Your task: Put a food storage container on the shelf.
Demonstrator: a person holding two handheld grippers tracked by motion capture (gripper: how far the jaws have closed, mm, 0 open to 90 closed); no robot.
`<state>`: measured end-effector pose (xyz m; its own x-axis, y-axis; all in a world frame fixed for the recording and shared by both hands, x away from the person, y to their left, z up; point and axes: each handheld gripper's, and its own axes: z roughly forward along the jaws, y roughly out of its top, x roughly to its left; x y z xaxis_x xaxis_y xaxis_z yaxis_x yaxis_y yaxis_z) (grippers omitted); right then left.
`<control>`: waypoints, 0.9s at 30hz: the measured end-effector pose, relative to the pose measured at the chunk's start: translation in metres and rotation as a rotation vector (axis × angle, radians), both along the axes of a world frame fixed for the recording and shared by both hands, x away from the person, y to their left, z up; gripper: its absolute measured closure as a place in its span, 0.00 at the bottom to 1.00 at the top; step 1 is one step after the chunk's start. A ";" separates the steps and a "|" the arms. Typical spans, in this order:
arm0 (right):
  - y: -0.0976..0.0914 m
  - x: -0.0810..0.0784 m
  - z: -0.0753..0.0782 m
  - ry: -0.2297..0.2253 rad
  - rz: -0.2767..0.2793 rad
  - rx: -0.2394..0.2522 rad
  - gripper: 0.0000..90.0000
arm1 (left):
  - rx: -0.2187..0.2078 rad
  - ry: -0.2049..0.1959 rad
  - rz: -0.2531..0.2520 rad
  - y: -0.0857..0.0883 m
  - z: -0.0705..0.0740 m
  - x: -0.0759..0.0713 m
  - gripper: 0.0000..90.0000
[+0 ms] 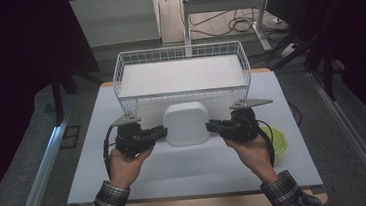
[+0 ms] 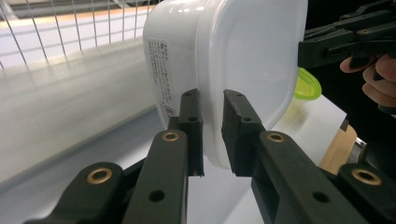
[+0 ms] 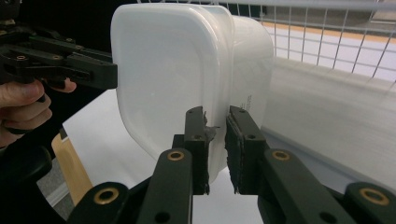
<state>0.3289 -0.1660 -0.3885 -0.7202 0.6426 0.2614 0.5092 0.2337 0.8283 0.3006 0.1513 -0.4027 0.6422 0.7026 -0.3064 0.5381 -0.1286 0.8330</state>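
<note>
A white lidded plastic container is held between the two grippers over the white table top, just in front of the white wire basket that stands at the far side of the table. The left gripper comes in from the container's left side and the right gripper from its right, each borne by a hand in a plaid sleeve. In the left gripper view the two black jaws are closed to a narrow gap on the projecting rim of the container, one pad on either face of that rim, and a printed label shows on the container's side wall. In the right gripper view the jaws pinch the opposite rim of the container in the same way (one pad surface looks torn and ragged at its edge). Both grippers are thus nearly closed, each with a firm hold on the thin rim. A yellow-green round lid lies on the table to the right, partly hidden behind the right hand, and shows beyond the container in the left gripper view.
</note>
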 end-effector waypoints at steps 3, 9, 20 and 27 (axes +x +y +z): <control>0.000 0.002 0.006 -0.009 -0.003 0.008 0.88 | -0.001 -0.010 0.001 0.000 0.006 0.003 0.88; 0.002 0.008 0.019 -0.031 -0.009 0.021 0.88 | -0.002 -0.034 0.009 0.003 0.023 0.009 0.88; 0.009 0.024 0.049 -0.078 -0.007 0.033 0.88 | -0.024 -0.060 0.026 0.010 0.049 0.024 0.88; 0.013 0.035 0.064 -0.095 -0.015 0.043 0.88 | -0.031 -0.070 0.031 0.013 0.061 0.036 0.88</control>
